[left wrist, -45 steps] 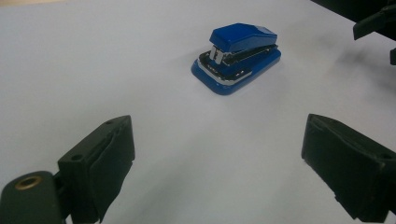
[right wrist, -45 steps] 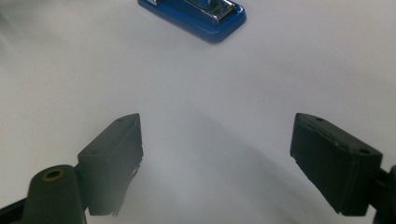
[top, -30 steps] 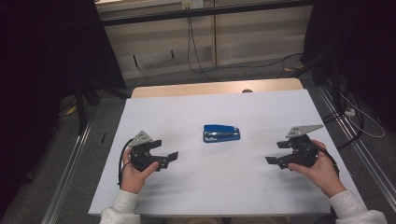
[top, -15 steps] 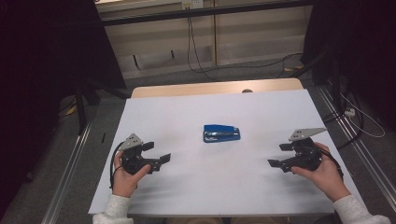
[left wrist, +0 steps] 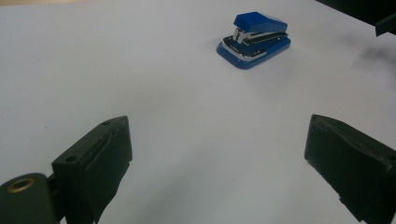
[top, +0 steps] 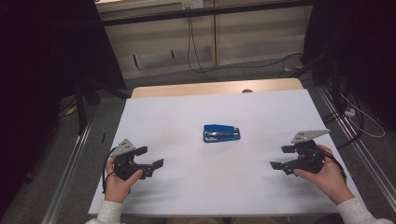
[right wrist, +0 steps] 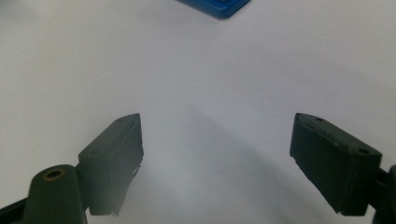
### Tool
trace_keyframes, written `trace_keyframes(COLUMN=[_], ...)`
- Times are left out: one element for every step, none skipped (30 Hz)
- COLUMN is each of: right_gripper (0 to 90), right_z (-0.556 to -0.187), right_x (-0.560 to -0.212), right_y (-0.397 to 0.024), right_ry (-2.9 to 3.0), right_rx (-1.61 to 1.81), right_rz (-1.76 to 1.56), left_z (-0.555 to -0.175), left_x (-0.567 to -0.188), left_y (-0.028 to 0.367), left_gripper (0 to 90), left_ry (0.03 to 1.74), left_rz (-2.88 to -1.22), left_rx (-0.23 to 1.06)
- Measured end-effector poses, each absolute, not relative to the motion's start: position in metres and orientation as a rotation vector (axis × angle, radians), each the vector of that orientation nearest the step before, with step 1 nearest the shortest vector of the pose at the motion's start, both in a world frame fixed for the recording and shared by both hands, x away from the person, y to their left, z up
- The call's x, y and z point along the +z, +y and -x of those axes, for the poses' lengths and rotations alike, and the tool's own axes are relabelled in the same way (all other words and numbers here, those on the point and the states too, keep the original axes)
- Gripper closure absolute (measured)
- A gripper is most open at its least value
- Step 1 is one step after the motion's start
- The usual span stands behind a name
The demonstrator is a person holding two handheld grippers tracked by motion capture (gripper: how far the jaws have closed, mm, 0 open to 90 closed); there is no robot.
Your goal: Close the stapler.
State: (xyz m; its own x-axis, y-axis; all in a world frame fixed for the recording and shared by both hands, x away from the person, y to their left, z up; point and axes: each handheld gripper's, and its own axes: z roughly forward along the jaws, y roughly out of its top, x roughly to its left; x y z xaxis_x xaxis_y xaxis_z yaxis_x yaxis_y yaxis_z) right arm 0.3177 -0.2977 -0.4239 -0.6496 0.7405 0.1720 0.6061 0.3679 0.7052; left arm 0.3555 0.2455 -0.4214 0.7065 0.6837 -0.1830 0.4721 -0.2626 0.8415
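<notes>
A small blue stapler (top: 221,133) lies flat near the middle of the white table (top: 201,112). It also appears far ahead in the left gripper view, the stapler (left wrist: 254,38) with its metal mouth facing the camera. A corner of the stapler (right wrist: 215,7) reaches the top edge of the right gripper view. My left gripper (top: 150,157) is held low at the front left, jaws wide apart and empty. My right gripper (top: 281,157) hovers at the front right, also open with nothing between its jaws. Both point inward toward the table's middle.
The table's wooden back edge (top: 210,87) shows beyond the white sheet. Metal rails (top: 70,172) run along the floor on both sides, and cables (top: 355,112) lie on the floor at the right.
Both hands have drawn back toward the table's front edge, the left gripper also shifting leftward. The stapler has stayed where it was.
</notes>
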Motion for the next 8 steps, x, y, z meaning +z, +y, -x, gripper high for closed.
trace_keyframes(right_gripper=[17.0,17.0,17.0,17.0,17.0,17.0,17.0,17.0], right_z=[-0.3176,-0.3178,-0.3178,-0.3179,-0.3181,-0.3182,-0.3183,-0.3184], right_x=[-0.4238,-0.4237,-0.4238,-0.4238,-0.4241,-0.4242,-0.4243,-0.4243], right_y=[-0.2978,-0.2978,-0.2976,-0.2973,-0.2968,-0.2967,-0.2966,-0.2967], right_ry=[2.448,2.448,2.449,2.451,2.451,2.454,2.453,2.453], right_rx=[1.145,1.148,1.150,1.145,1.140,1.141,1.142,1.139], right_rz=[-1.220,-1.219,-1.218,-1.218,-1.213,-1.210,-1.214,-1.213], left_z=[-0.3545,-0.3540,-0.3536,-0.3531,-0.3531,-0.3530,-0.3531,-0.3532], left_x=[-0.4213,-0.4215,-0.4216,-0.4218,-0.4220,-0.4224,-0.4226,-0.4230], left_y=[0.2474,0.2480,0.2495,0.2503,0.2510,0.2515,0.2521,0.2520], left_gripper=[7.6,7.6,7.6,7.6,7.6,7.6,7.6,7.6], left_ry=[0.894,0.893,0.892,0.901,0.897,0.898,0.900,0.899], left_rz=[-1.921,-1.916,-1.918,-1.915,-1.918,-1.913,-1.911,-1.910], left_rx=[0.269,0.267,0.266,0.267,0.270,0.268,0.264,0.267])
